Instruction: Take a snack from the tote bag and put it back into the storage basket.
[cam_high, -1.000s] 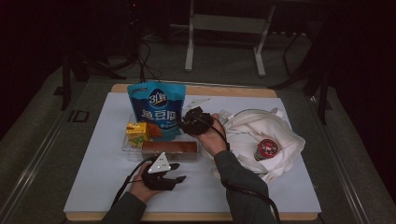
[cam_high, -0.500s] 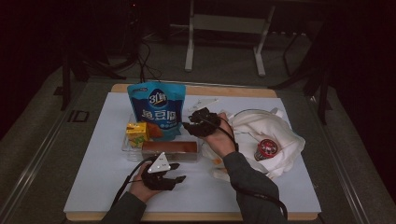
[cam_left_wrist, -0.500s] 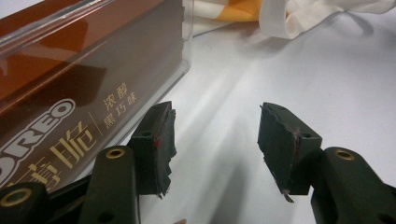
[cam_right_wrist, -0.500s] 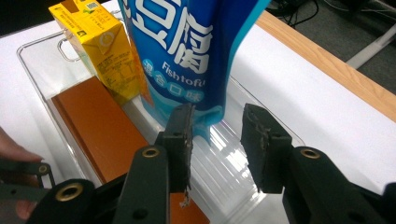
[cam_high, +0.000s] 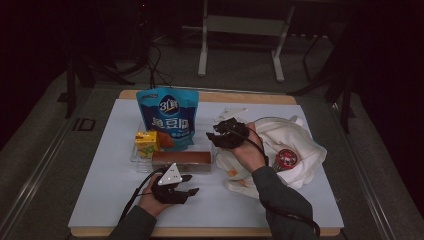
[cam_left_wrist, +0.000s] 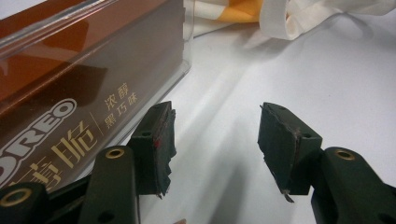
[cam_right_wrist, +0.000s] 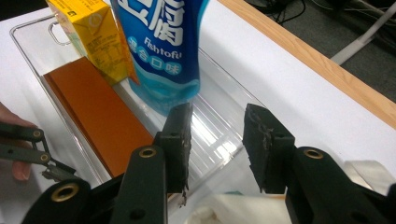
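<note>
A clear tray (cam_high: 136, 159) holds an upright blue snack bag (cam_high: 169, 117), a yellow drink carton (cam_high: 147, 141) and a flat brown biscuit box (cam_high: 181, 159). My right gripper (cam_high: 214, 139) hovers at the tray's right end, jaws pointing left. In the right gripper view its jaws (cam_right_wrist: 217, 135) stand apart over the tray wall (cam_right_wrist: 219, 121), below the blue bag (cam_right_wrist: 159, 46); they have just been opening, with nothing between them. My left gripper (cam_high: 192, 184) rests near the table's front, open (cam_left_wrist: 215, 135), beside the brown box (cam_left_wrist: 70, 93).
A crumpled white cloth bag (cam_high: 305, 145) with a round red tin (cam_high: 286, 157) on it lies right of the tray. The white mat ends at a wooden table edge (cam_right_wrist: 299, 60) at the back. Dark floor, cables and a stand lie beyond.
My right gripper has drawn back to the right and slightly up, away from the blue bag, and its jaws have spread. The left gripper has stayed put.
</note>
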